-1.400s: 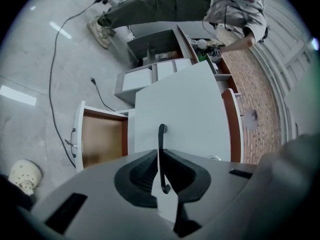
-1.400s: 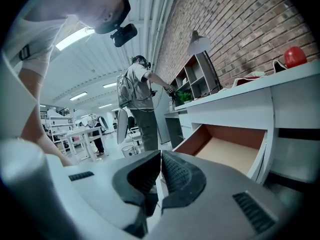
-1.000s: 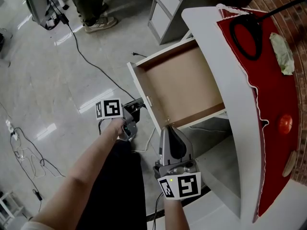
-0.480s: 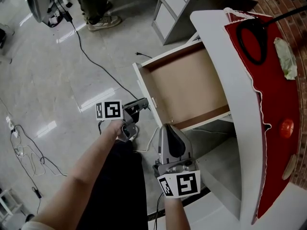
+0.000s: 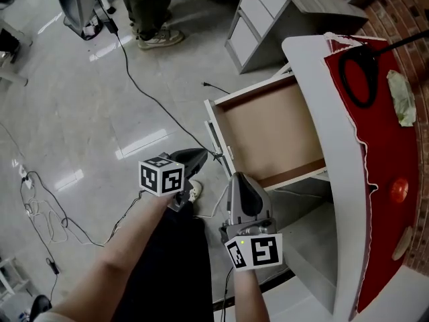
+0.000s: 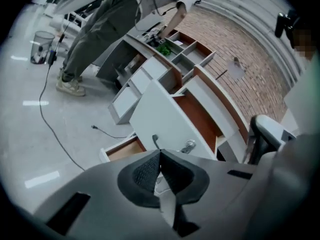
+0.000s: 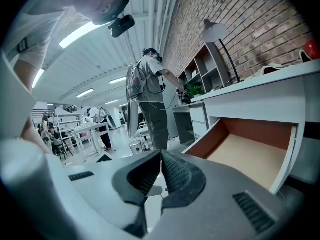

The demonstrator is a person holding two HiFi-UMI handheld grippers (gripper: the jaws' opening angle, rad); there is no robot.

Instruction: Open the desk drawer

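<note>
The desk drawer (image 5: 275, 133) stands pulled far out of the white desk (image 5: 322, 113), its tan inside bare. Its white front (image 5: 216, 136) faces the floor side. My left gripper (image 5: 203, 155) hovers just left of that front. Its jaws have just closed and the pads meet with nothing between them, as the left gripper view shows (image 6: 160, 156). My right gripper (image 5: 238, 177) sits by the drawer's near corner, shut and empty. In the right gripper view the gripper (image 7: 161, 160) points past the open drawer (image 7: 250, 154).
A red mat (image 5: 389, 146) on the desk top carries a black cable loop (image 5: 358, 72), a pale green cloth (image 5: 402, 96) and a red ball (image 5: 399, 188). A grey cabinet (image 5: 268, 12) stands beyond. A cable (image 5: 147, 92) crosses the floor; a person's shoes (image 5: 157, 39) are at the top.
The left gripper has rolled, so its marker cube now faces up, and its jaws have opened and then shut beside the drawer front. The drawer stays out. The right gripper has barely shifted.
</note>
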